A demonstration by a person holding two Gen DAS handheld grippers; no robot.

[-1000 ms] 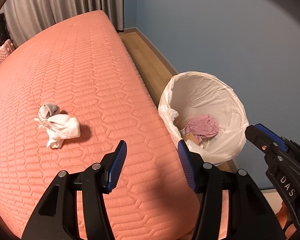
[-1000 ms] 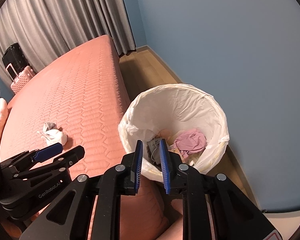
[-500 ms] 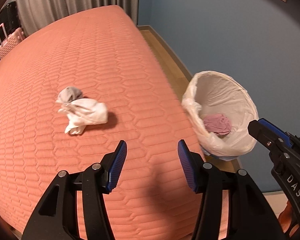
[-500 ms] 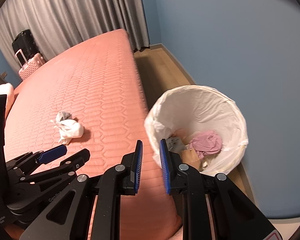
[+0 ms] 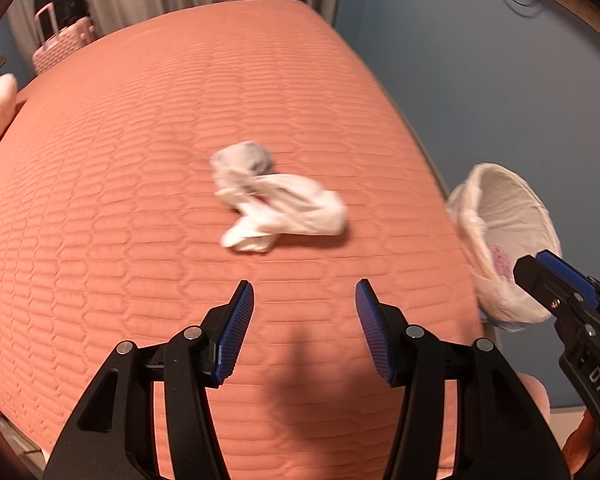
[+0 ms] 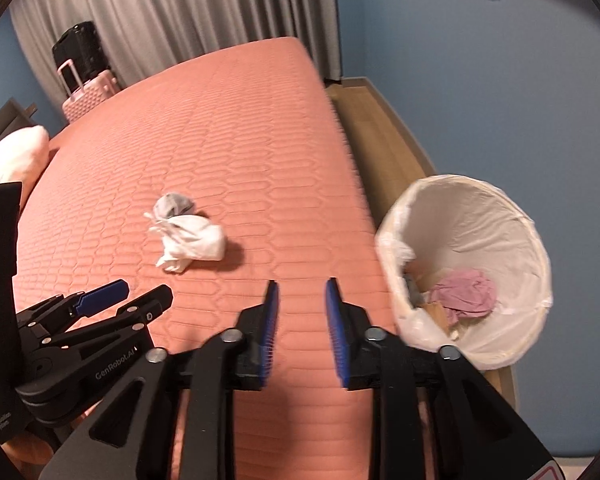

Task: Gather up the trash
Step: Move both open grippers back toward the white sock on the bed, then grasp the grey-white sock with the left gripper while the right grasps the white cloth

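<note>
White and grey, a crumpled wad of cloth or tissue (image 5: 278,210) lies mid-mattress on the coral quilted bed (image 5: 140,200), likely light, soft and best pinched across its bulky white middle. The left gripper (image 5: 305,332) hovers before it, jaws wide and empty, nearer than a second ago. The right gripper (image 6: 302,320), previously almost closed, is now parted and empty beside the lined bin (image 6: 516,216).

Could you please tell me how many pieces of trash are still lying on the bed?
1: the white-and-grey crumpled bundle lies mid-mattress on the bed, ahead of the open left gripper. Other trash is already in the lined bin.
</note>
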